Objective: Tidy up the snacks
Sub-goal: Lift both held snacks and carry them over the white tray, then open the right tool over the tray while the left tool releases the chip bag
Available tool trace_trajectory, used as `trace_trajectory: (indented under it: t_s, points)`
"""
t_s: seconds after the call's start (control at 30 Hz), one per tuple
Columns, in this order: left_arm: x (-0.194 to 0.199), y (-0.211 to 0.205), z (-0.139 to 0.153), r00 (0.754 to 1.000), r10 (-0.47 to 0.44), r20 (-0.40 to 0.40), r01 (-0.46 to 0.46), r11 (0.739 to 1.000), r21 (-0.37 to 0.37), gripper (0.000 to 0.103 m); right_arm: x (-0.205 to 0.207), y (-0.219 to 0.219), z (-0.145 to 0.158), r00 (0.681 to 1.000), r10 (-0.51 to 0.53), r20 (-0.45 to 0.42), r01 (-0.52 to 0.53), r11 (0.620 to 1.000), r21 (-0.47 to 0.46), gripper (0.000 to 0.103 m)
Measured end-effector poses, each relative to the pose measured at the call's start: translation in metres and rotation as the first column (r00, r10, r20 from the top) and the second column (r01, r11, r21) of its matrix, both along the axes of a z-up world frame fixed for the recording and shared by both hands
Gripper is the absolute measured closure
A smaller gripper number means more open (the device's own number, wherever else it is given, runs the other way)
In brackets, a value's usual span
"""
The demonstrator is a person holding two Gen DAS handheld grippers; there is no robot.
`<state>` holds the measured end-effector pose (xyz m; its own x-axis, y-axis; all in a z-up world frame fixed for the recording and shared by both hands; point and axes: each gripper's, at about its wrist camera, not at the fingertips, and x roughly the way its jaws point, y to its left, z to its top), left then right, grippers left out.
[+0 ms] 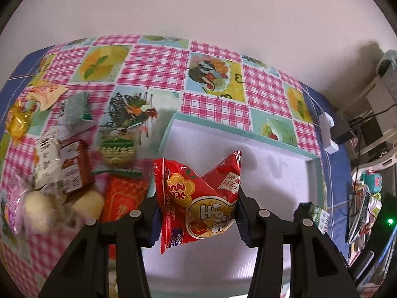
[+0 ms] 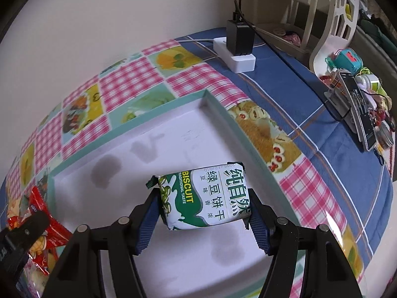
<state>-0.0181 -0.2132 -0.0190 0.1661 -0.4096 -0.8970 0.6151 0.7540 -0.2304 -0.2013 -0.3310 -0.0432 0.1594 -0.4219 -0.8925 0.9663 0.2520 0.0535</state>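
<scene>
The left gripper (image 1: 197, 214) is clamped on a red packet (image 1: 198, 198), its fingers (image 1: 244, 213) pinching the crumpled sides, and holds it above the left part of the white tray (image 1: 285, 173); the right gripper (image 2: 203, 213) grips a green-and-white biscuit pack (image 2: 206, 198) between its fingers (image 2: 258, 223), held over the tray's middle. The tray sits on the checked cloth (image 1: 158, 59) of the worktop, with a loose pile of snacks (image 1: 67, 164) just left of it, blurred so I can only guess at wrapped biscuits and sweets. A power strip (image 2: 235, 52) lies well beyond the tray's far corner.
</scene>
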Motion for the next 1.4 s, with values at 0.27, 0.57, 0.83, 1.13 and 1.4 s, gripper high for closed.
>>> trace_trajectory:
  t_s: [0.27,0.57,0.83,1.13,1.4]
  points:
    - [0.003,-0.023,-0.024,1.000,-0.014,-0.012,0.014,1.000,-0.002,0.052,-0.003,-0.020,-0.014,1.000,-0.006,0.002,0.006,1.000,0.003,0.034]
    - [-0.002,-0.034,-0.047,0.999,-0.032,-0.016,0.032,0.999,0.023,0.051,0.001,-0.027,-0.031,1.000,0.006,-0.024,-0.005,0.999,0.052,0.034]
    - [-0.001,-0.034,-0.044,0.999,-0.030,-0.029,0.031,0.999,0.020,0.051,0.002,-0.025,-0.030,0.999,0.020,-0.034,-0.018,0.998,0.053,0.032]
    - [-0.002,-0.031,-0.001,0.999,-0.048,0.019,0.047,0.999,0.006,0.025,0.004,-0.026,-0.023,0.999,0.047,-0.014,-0.046,0.998,0.048,0.030]
    - [-0.005,-0.024,0.023,0.996,-0.024,0.090,0.020,0.999,0.046,0.018,0.003,-0.022,-0.003,0.997,0.074,0.020,-0.075,0.997,0.019,0.019]
